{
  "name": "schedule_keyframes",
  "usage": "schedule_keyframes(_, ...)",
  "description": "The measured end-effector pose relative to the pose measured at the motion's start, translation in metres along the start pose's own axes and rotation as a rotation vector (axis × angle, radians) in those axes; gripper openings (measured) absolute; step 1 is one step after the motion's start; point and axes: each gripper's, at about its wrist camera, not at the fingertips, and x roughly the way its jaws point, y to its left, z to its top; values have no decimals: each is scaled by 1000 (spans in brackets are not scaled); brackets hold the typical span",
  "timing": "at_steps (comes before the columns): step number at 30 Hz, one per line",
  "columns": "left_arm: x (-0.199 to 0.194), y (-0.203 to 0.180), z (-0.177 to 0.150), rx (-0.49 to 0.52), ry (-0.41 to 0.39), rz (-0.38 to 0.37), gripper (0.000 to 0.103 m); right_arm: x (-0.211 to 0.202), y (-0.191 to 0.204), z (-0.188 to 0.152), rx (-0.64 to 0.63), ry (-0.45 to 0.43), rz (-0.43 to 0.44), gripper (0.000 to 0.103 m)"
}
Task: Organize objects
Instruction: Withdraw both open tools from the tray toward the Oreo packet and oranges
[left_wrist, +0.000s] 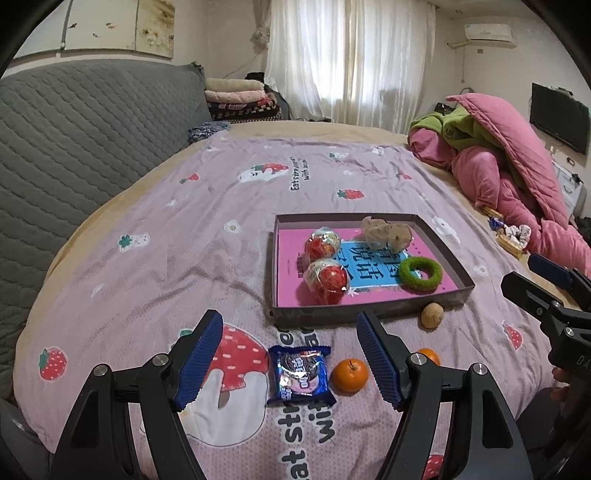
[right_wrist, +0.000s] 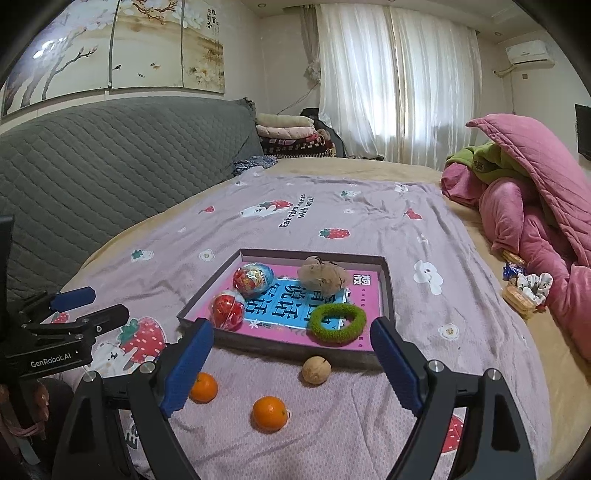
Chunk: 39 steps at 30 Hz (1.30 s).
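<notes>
a wide bed takes up most of both views, covered by a lilac strawberry-print blanket (left_wrist: 207, 221). a grey quilted headboard (left_wrist: 74, 140) runs along the left and a heap of pink bedding (left_wrist: 517, 192) is piled at the right edge.

on the blanket sits a shallow dark tray (left_wrist: 369, 314) lined with a pink and blue book (left_wrist: 373, 280). inside it lie a brown plush toy (left_wrist: 388, 232) at the far side, two red foil-wrapped eggs (left_wrist: 327, 280) on the left, one behind the other, and a green fuzzy ring (left_wrist: 421, 274) near the right front corner.

outside the tray, just in front of its near wall, lies a walnut (right_wrist: 316, 370). nearer the camera are two oranges (right_wrist: 269, 413), apart from each other, and to their left a blue cookie packet (left_wrist: 300, 374) lies flat beside one orange.

the left gripper (left_wrist: 291, 360) hangs above the packet and the nearest orange, its tongs spread wide and empty. the right gripper (right_wrist: 291, 369) hangs over the oranges and the walnut, its tongs also wide, nothing between the blue pads (right_wrist: 186, 373) touching them.
</notes>
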Motion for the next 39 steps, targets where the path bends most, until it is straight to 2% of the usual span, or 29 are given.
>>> schedule_keyframes(21,7,-2,-33,18,64,9,76,6,15,-29,-31,64,8,87)
schedule_keyframes(39,10,0,-44,11,97,3,76,13,25,-48,-51,108,15,87)
